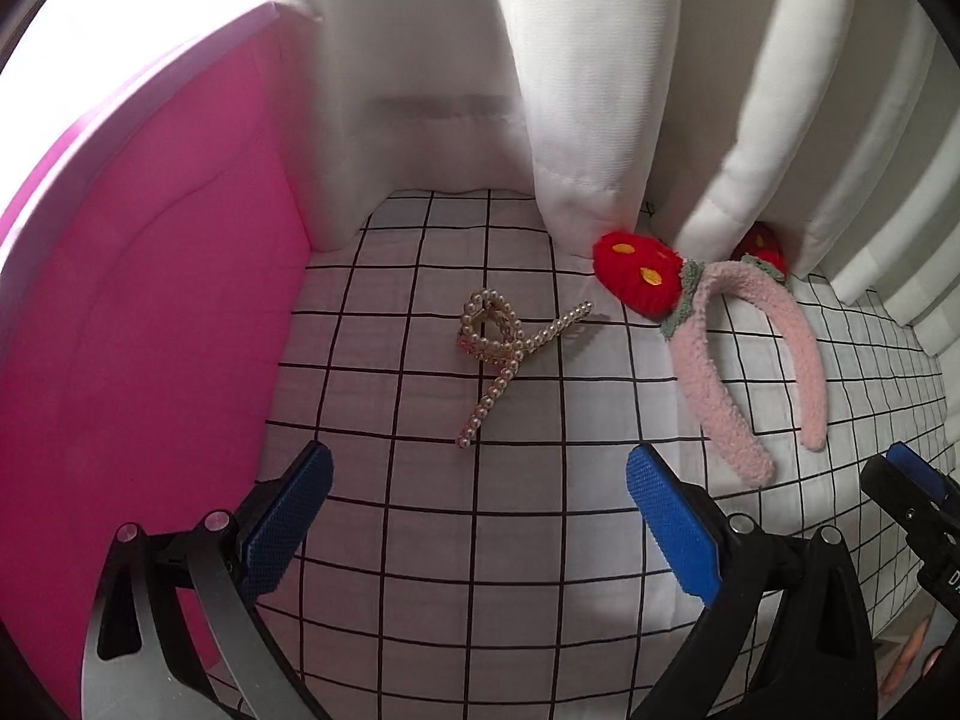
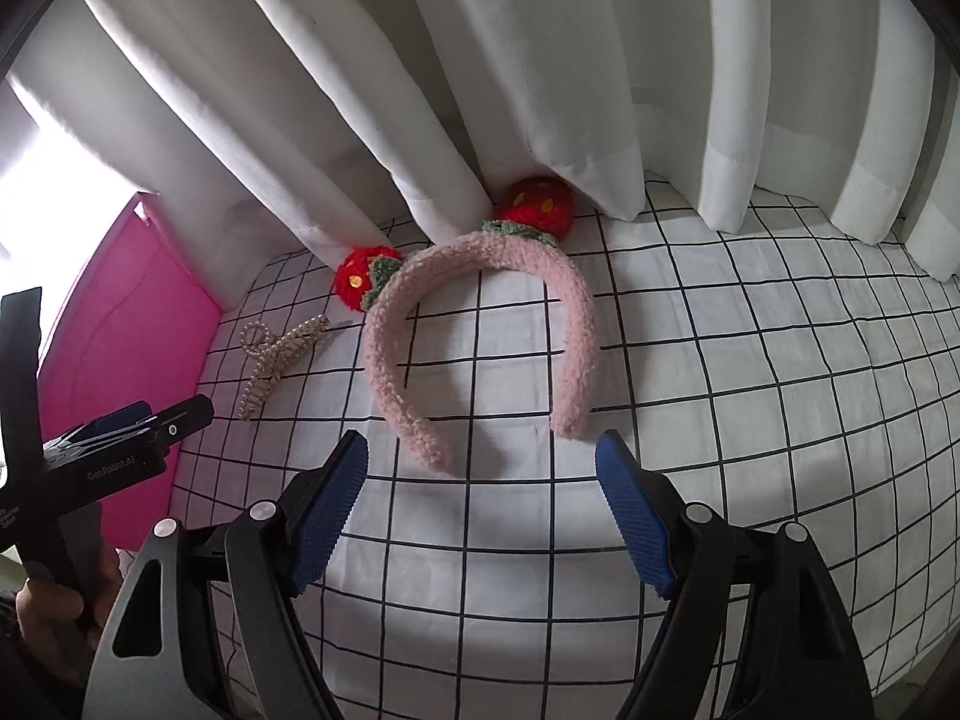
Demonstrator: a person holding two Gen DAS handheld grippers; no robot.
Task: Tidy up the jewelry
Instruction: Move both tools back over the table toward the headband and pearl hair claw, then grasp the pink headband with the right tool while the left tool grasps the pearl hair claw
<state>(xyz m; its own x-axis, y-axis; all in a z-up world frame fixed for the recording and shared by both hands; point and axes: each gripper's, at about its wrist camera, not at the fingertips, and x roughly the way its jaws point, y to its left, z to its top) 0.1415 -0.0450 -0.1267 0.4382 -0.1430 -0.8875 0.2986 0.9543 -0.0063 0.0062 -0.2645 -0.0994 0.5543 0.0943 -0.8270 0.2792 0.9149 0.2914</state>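
Note:
A pearl hair claw clip (image 1: 507,354) lies on the white grid-patterned cloth (image 1: 480,570), just ahead of my left gripper (image 1: 480,468), which is open and empty. A fluffy pink headband (image 2: 480,324) with two red strawberry pompoms (image 2: 537,205) lies flat ahead of my right gripper (image 2: 483,450), which is open and empty. The headband also shows in the left wrist view (image 1: 744,360), and the clip in the right wrist view (image 2: 276,354). The left gripper is seen from the side in the right wrist view (image 2: 156,417).
A pink box (image 1: 150,324) stands at the left edge of the cloth, also in the right wrist view (image 2: 132,324). White curtains (image 2: 480,90) hang along the back and touch the pompoms. The cloth's edge drops off at the lower right (image 2: 900,660).

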